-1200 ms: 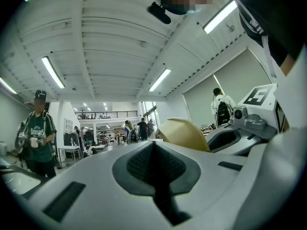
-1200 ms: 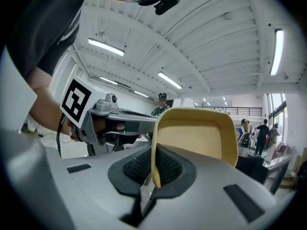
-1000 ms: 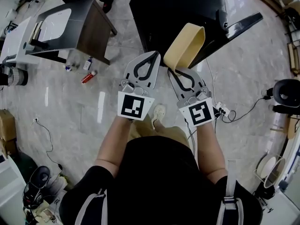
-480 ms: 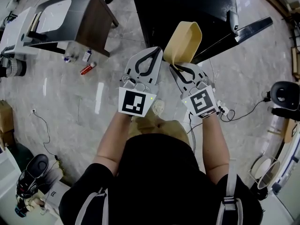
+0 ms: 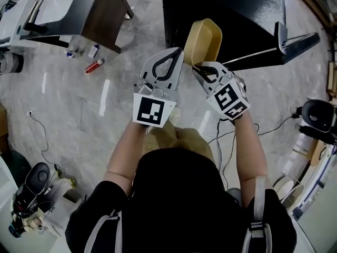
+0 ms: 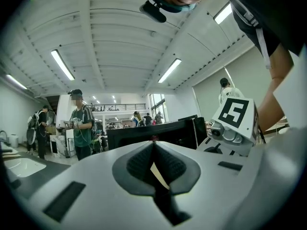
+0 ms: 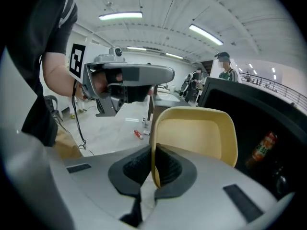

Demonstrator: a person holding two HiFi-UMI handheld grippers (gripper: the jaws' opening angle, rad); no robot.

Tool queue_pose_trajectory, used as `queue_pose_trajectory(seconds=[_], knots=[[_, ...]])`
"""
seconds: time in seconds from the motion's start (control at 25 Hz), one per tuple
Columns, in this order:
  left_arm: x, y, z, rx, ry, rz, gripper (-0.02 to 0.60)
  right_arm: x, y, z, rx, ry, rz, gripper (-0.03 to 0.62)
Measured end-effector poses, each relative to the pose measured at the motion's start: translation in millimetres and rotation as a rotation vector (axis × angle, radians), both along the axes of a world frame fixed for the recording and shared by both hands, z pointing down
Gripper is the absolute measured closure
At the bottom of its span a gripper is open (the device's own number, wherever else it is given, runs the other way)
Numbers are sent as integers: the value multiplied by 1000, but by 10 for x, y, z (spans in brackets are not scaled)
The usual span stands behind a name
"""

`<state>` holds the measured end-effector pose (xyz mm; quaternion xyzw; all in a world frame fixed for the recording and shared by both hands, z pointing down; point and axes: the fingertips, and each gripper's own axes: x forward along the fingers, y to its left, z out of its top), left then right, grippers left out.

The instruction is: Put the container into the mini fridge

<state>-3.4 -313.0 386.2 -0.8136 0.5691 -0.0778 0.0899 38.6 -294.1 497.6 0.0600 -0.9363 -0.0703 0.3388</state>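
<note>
A tan, tub-shaped container [image 5: 204, 40] hangs in front of the black mini fridge [image 5: 226, 15], whose door [image 5: 287, 45] stands swung open to the right. My right gripper [image 5: 198, 67] is shut on the container's near rim. In the right gripper view the rim [image 7: 153, 162] sits pinched between the pads, and the container [image 7: 196, 133] stands up ahead of the dark fridge interior [image 7: 249, 119]. My left gripper [image 5: 176, 52] is shut with nothing in it, just left of the container; in its own view the left gripper [image 6: 153, 164] shows its pads meeting.
Inside the fridge a bottle [image 7: 263, 147] stands at the right. A dark side table [image 5: 100, 9] is at the upper left, with a red bottle [image 5: 93, 66] on the marble floor beside it. Cables [image 5: 274, 125] trail on the floor at right. People stand in the background [image 6: 79, 123].
Both grippers and the container have moved closer to the open fridge. The container has turned so that its hollow faces up toward the head camera.
</note>
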Motion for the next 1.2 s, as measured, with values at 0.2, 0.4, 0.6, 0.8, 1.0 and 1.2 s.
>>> queue_pose_trajectory(seconds=[0.2, 0.4, 0.6, 0.8, 1.0, 1.2], knots=[[-157, -158, 149, -19, 7, -21, 558, -123, -225, 363, -61, 101, -69, 556], [-517, -474, 268, -49, 18, -37, 558, -392, -670, 638, -84, 224, -119, 556], [-509, -511, 504, -62, 20, -58, 558, -320, -863, 1027, -56, 329, -156, 556], [-627, -685, 688, -75, 28, -67, 558, -390, -1169, 1332, -24, 405, -170, 556], [-745, -860, 811, -83, 36, -57, 558, -485, -1486, 1579, -20, 460, -162, 556], [-773, -953, 887, -87, 44, -41, 558, -510, -1715, 1732, -7, 505, -148, 556]])
